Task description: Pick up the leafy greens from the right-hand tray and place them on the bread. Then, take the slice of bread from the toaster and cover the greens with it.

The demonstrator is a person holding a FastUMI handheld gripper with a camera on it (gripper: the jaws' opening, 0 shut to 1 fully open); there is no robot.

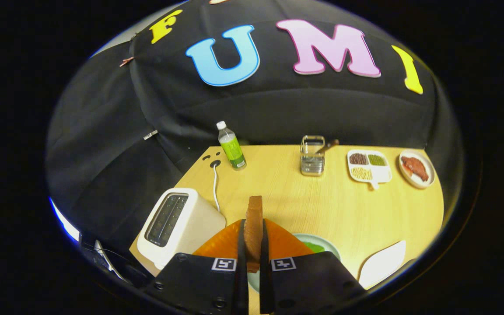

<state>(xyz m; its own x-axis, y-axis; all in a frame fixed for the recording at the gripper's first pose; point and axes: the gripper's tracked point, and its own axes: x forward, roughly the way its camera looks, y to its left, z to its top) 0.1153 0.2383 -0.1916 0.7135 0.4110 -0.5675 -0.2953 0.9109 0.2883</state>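
Between hand-held gripper [252, 238] fingers, bread slice [253, 227].

wall [278, 113]: black cloth, draped, creased | counter [322, 205]: pale wood grain, cable port at its far left corner | light: even, overhead

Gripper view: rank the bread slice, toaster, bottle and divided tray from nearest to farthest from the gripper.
1. Bread slice: clamped upright between the fingers of the gripper.
2. Toaster: just ahead, on the left.
3. Bottle and divided tray: both near the table's far edge, bottle to the left, tray to the right; too close to call.
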